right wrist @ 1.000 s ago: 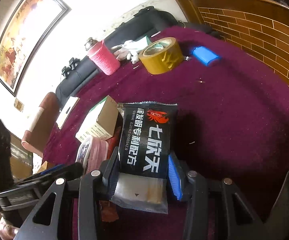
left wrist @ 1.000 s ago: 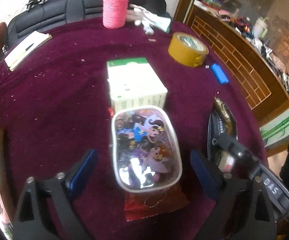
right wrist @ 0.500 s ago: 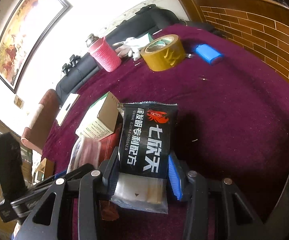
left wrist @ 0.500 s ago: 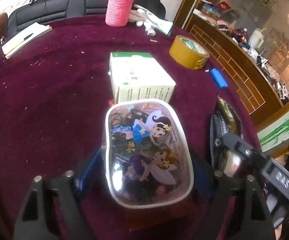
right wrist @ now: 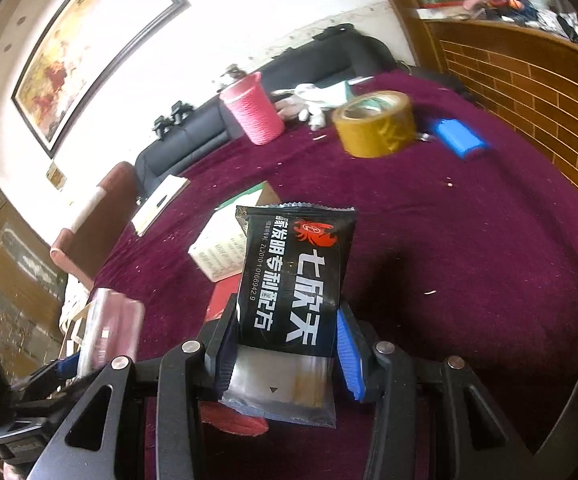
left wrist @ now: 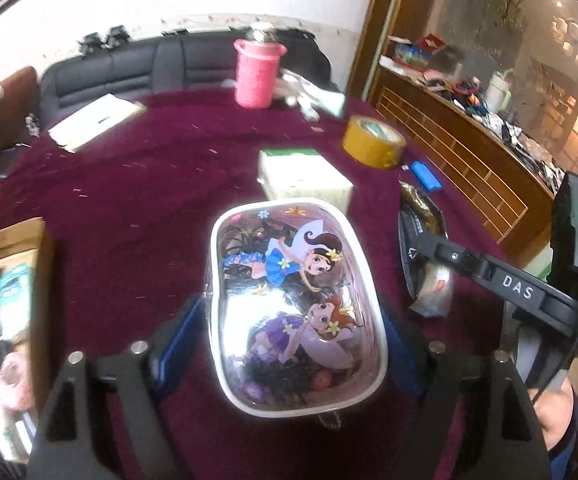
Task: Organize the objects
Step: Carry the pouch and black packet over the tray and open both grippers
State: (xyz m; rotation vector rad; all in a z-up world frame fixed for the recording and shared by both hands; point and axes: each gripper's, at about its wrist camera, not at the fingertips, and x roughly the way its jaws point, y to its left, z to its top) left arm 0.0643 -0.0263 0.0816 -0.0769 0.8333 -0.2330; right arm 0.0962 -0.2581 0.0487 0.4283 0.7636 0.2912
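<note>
A clear pouch point(left wrist: 293, 304) printed with cartoon fairies sits between the blue pads of my left gripper point(left wrist: 289, 340), which is shut on it and holds it above the maroon table point(left wrist: 129, 208). In the right wrist view the same pouch point(right wrist: 109, 332) shows blurred at the lower left. My right gripper point(right wrist: 285, 344) is shut on a black snack packet point(right wrist: 293, 280) with white lettering and a red crab mark, held over the table. That packet point(left wrist: 421, 236) also shows in the left wrist view, at the right. A red packet point(right wrist: 233, 420) lies on the cloth under the right gripper.
A white and green box point(left wrist: 301, 184) sits mid-table. Behind it are a yellow tape roll point(left wrist: 373, 142), a blue lighter point(left wrist: 425, 176), a pink cup point(left wrist: 257, 74) and a notebook point(left wrist: 97, 120). An open cardboard box point(left wrist: 9, 280) stands at the left, a wooden counter point(left wrist: 469, 152) at the right.
My left gripper closed on the fairy pouch and raised it off the red packet and the table. The right gripper kept its hold on the black packet and shifted slightly.
</note>
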